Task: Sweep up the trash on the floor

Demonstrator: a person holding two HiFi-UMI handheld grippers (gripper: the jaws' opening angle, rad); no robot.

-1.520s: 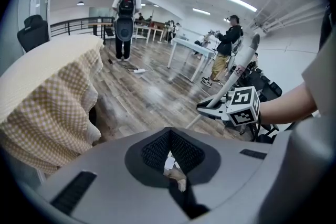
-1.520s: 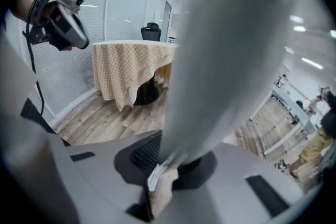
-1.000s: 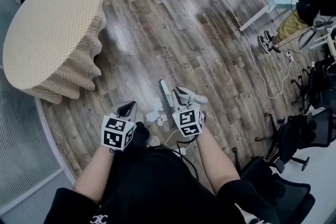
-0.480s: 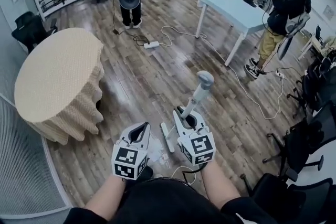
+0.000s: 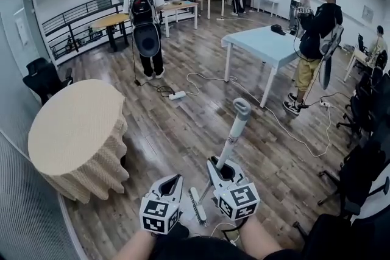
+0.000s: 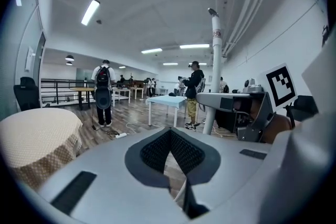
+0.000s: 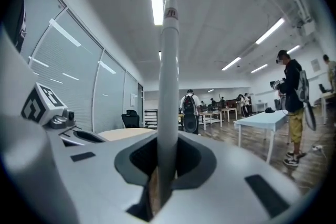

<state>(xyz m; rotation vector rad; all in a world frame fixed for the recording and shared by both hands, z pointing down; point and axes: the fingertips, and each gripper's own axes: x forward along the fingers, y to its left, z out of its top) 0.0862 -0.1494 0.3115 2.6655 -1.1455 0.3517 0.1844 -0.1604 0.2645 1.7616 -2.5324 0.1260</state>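
Head view, looking steeply down over a large room with a wooden floor [image 5: 183,125].

My right gripper [image 5: 222,170] is clamped on the white handle [image 5: 235,130] of a broom. The right gripper view confirms it: both jaws press against the handle [image 7: 168,86], which fills the space between them.

My left gripper [image 5: 173,181] sits just beside it on the left. In its own view the jaws meet at the tips with nothing between them, and only floor shows through the slot. That gripper [image 6: 176,181] is free.

The handle's long axis rises from the right gripper and leans forward and slightly to the right. Below the grip it slants down and to the left to the brush head [image 5: 196,207]. The brush head lies low between the two grippers, and I cannot tell whether it is touching the floor.

A pale scrap [image 5: 185,214], which I take for the trash, lies just beside the brush head on the left gripper's side, close to my feet. It is partly hidden, so I cannot make out its extent.

My judgement is that the sweeping stroke belongs to the right gripper. It needs to drag leftward and toward me, across the handle's lean. A cloth-covered round table [image 5: 73,131] stands well apart on the left.
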